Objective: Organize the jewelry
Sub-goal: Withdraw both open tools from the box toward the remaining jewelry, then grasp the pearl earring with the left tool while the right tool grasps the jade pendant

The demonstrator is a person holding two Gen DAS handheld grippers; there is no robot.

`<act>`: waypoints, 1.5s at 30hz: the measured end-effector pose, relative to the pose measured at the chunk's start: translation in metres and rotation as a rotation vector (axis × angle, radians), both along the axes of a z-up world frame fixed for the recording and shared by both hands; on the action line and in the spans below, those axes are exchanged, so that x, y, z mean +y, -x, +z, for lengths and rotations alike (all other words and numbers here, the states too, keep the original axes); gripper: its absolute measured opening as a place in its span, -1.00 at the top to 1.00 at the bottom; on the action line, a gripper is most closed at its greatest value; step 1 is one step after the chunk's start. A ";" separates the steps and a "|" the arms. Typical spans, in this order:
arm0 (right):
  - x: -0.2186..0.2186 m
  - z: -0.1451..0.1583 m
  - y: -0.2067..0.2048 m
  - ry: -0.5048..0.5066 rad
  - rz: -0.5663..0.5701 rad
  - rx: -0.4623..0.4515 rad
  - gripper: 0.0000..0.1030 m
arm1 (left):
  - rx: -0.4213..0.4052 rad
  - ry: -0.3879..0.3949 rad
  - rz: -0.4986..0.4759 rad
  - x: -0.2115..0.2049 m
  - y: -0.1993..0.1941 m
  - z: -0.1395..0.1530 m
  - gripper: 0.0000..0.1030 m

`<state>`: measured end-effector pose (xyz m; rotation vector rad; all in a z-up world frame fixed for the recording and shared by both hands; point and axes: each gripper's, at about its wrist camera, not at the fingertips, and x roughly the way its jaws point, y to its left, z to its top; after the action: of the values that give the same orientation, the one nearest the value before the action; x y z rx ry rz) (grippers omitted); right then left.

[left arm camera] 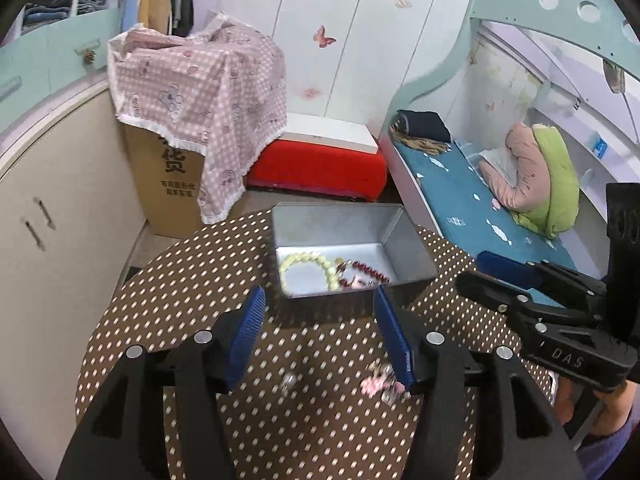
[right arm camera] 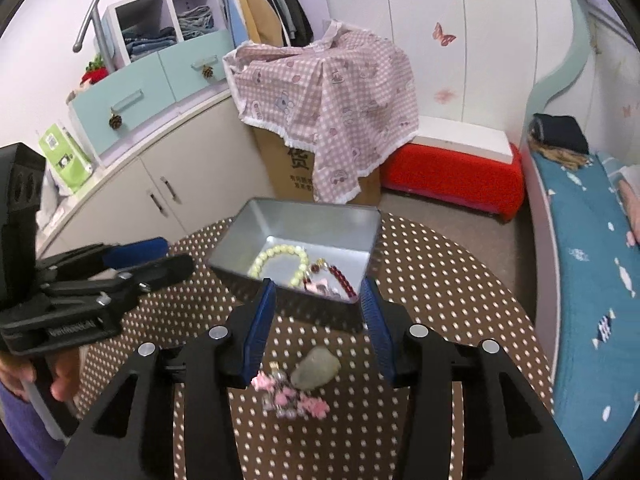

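Observation:
A silver metal tin [left arm camera: 336,224] [right arm camera: 296,220] stands on the round dotted table. Inside lie a pale green bead bracelet [left arm camera: 308,264] [right arm camera: 280,262], a dark red bead bracelet [left arm camera: 366,270] [right arm camera: 342,278] and a small pink piece. On the cloth before the tin lie a pink-flower bracelet [left arm camera: 380,382] [right arm camera: 290,396], a small clear earring [left arm camera: 289,380] and a grey-green stone [right arm camera: 316,368]. My left gripper [left arm camera: 320,304] is open above the cloth, empty. My right gripper [right arm camera: 318,296] is open above the pink bracelet and stone, empty. Each gripper shows in the other's view [left arm camera: 492,276] [right arm camera: 152,258].
The round table [left arm camera: 180,300] [right arm camera: 440,280] has a brown white-dotted cloth. Behind it stand a cardboard box under a pink checked cloth [left arm camera: 200,92] [right arm camera: 328,92], a red stool [left arm camera: 316,168] [right arm camera: 452,168], a cream cabinet [left arm camera: 60,184] [right arm camera: 160,176] and a bed with blue sheet [left arm camera: 480,200] [right arm camera: 592,260].

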<state>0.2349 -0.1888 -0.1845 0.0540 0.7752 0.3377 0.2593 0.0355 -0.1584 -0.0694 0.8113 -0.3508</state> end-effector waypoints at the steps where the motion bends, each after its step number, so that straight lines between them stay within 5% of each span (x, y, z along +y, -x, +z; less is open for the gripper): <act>1: -0.001 -0.003 0.005 0.007 -0.003 0.004 0.14 | -0.004 -0.007 0.010 0.004 0.004 -0.002 -0.06; 11: -0.015 -0.039 0.036 0.011 -0.052 0.058 0.14 | 0.032 0.008 0.078 0.036 0.026 -0.029 -0.06; 27: -0.014 -0.074 0.027 0.003 -0.086 0.128 0.04 | 0.091 -0.128 0.010 0.002 0.011 -0.086 -0.02; 30: -0.013 -0.077 0.023 0.003 -0.087 0.134 0.04 | 0.095 -0.142 0.001 -0.001 0.007 -0.090 0.32; 36: -0.009 -0.078 0.017 0.002 -0.082 0.134 0.04 | 0.081 -0.158 -0.011 -0.006 0.003 -0.089 0.49; 40: -0.005 -0.080 0.013 0.002 -0.077 0.139 0.04 | 0.060 -0.197 -0.016 -0.009 0.003 -0.090 0.82; 45: 0.001 -0.082 0.010 0.010 -0.077 0.147 0.04 | 0.057 -0.165 -0.012 -0.004 0.005 -0.090 0.82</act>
<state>0.2251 -0.1879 -0.2670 0.1004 0.9177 0.2584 0.2538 0.0314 -0.2480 0.0802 0.8942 -0.2928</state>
